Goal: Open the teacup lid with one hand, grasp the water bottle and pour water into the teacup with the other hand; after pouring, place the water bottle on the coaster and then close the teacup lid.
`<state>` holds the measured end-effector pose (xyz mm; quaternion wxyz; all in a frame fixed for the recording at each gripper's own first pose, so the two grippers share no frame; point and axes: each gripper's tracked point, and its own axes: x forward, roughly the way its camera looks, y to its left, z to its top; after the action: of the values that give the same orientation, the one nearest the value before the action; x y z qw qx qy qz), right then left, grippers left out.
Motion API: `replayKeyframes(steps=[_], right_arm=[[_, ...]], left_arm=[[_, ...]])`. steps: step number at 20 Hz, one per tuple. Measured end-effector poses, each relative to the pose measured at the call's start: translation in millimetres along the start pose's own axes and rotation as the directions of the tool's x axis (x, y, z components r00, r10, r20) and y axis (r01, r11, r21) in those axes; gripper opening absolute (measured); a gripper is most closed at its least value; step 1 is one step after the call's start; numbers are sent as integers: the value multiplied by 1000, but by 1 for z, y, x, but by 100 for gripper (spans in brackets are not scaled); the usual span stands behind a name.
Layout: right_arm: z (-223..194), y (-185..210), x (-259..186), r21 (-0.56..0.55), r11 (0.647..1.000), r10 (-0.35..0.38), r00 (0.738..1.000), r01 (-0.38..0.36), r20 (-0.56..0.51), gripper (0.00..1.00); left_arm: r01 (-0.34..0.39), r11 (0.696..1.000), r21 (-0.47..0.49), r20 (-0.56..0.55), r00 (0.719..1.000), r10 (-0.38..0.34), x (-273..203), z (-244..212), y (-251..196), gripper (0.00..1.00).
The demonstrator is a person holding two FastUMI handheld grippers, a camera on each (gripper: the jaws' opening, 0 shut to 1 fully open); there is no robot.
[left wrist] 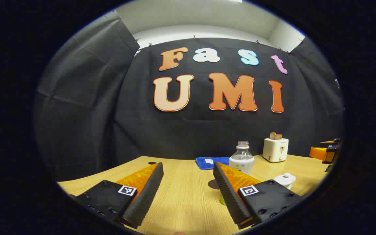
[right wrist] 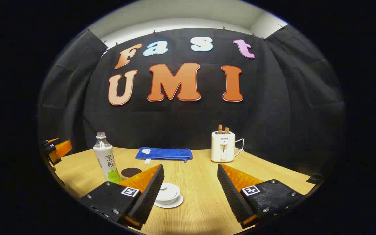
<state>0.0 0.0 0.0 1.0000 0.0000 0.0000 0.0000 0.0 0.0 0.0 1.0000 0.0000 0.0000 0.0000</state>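
Counts, both views: one water bottle, one lidded teacup on a saucer, one dark round coaster, one folded blue cloth, one white toaster, all on one wooden counter (right wrist: 201, 182).

Left gripper (left wrist: 188, 182): jaws wide apart, nothing between them, held above bare counter. Right gripper (right wrist: 190, 186): jaws wide apart, gripping nothing.

Water bottle (right wrist: 104, 158): upright, no cap visible on the neck, clear upper part, white and green label below. It stands left of the right gripper's near finger. In the left gripper view the bottle (left wrist: 242, 158) rises just behind that gripper's right-hand finger, which covers its base.

Teacup (right wrist: 167, 193): white, lid on with knob up, seated on its saucer. In the right gripper view it sits between the jaws, close against the left-hand finger, which cuts off its left edge. In the left gripper view the teacup (left wrist: 285, 179) shows at lower right, partly hidden behind the gripper body.

Coaster (right wrist: 131, 172): flat on the counter, just right of the bottle, apart from it; near edge hidden by the finger. In the left gripper view only a dark sliver of it (left wrist: 213, 184) shows.

Blue cloth (right wrist: 164, 153): lies at the back, near the wall. Toaster (right wrist: 223, 147): stands right of the cloth, two brown slices sticking up, cord trailing right.

The other gripper appears at the left edge of the right gripper view (right wrist: 55, 150), cut off; its jaw state cannot be read there.
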Motion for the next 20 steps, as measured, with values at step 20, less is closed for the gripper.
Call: replayKeyframes(steps=[20], right_arm=[[-3, -7, -15, 62, 998, -5, 999, 7, -37, 98]], left_arm=[[32, 998, -62, -12, 999, -33, -19, 14, -6, 99]])
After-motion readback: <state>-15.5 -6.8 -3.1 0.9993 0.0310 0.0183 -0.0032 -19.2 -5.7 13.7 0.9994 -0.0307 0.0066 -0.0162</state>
